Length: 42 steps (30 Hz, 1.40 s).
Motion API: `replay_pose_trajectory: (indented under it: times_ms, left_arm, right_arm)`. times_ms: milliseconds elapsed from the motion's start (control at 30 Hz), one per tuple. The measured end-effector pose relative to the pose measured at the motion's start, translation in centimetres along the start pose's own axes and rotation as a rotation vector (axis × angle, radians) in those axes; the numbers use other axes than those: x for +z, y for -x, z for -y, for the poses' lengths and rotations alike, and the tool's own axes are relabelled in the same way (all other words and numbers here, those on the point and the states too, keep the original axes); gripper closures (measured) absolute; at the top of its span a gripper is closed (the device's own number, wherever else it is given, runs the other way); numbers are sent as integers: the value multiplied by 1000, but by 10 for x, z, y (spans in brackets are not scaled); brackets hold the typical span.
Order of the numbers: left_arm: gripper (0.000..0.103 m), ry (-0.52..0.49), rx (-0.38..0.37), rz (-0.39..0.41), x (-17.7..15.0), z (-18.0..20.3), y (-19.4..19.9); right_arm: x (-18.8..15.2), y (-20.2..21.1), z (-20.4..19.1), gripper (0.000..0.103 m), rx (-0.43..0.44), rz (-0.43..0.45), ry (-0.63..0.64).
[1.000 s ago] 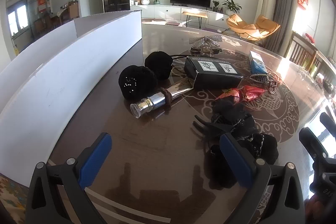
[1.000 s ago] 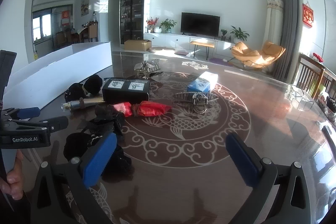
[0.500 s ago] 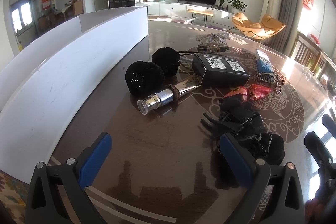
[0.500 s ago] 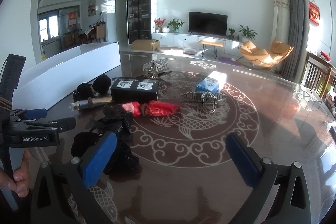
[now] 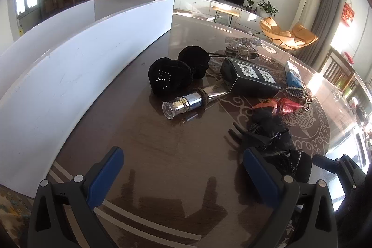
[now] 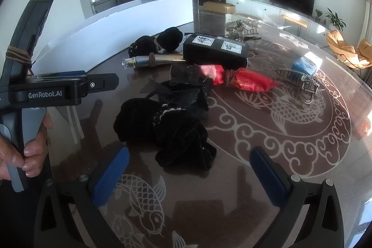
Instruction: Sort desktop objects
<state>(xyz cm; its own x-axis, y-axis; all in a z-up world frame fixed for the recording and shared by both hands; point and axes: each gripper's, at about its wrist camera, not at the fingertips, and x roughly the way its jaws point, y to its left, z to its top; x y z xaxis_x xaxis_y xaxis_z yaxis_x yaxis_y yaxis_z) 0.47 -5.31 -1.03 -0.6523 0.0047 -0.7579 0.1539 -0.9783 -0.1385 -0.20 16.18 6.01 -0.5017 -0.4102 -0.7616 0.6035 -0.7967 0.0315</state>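
Note:
Objects lie scattered on a dark glass table point(image 5: 144, 150). Two black furry pompoms point(image 5: 169, 79), a silver tube point(image 5: 186, 104), a black box point(image 5: 250, 77), a red wrapper point(image 5: 276, 105) and a pile of black hair accessories point(image 5: 272, 138) show in the left wrist view. My left gripper point(image 5: 183, 178) is open and empty, low over the table in front of the tube. My right gripper point(image 6: 189, 174) is open and empty, just short of the black accessories point(image 6: 172, 124). The left gripper also shows side-on in the right wrist view point(image 6: 69, 87).
A long white box wall point(image 5: 69, 76) runs along the left. A blue carton point(image 6: 307, 63), a metal hair claw point(image 6: 300, 80) and a silver bow clip point(image 6: 241, 27) lie farther back. The table edge is at the right.
Both grippers have moved forward and lower toward the objects. The right gripper has swung left, so the black accessory pile now sits close ahead of it. Nothing was grasped.

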Motion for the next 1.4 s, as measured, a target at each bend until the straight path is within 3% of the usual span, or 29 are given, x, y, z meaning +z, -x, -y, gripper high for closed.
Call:
replay_pose_trajectory:
  times_ms: [100,200,333,467,533,767,867,933,1400]
  left_arm:
    - [0,8,8,-3,0,-1,-1]
    - [0,-6,12,-11,-1,2,-3]
    - [0,-44,17,-44,-3,9,-11]
    - [0,-111,-7,-126,-6,22,-30]
    - [0,-190,34,-127,-5,36,-39]
    - [0,-370,-105,-107,31,67,-74]
    - [0,-369,-105,-106,52,73,-93]
    - [0,-375,-116,-108,62,73,-102]
    - [0,-374,-115,-105,63,73,-104]
  right_arm:
    - [2,-18,-12,0,-17,-81,68]
    - [10,-28,-10,0,-19,-91,57]
    - [28,-44,16,0,-111,-94,-72]
    - [35,-48,54,0,-232,-94,-233]
    - [34,-45,66,0,-252,-94,-262]
    - [33,-36,69,0,-270,-89,-270]
    - [29,-30,81,0,-303,-76,-357]
    - [28,-29,75,0,-321,-87,-343]
    - [27,-28,73,0,-319,-83,-344]
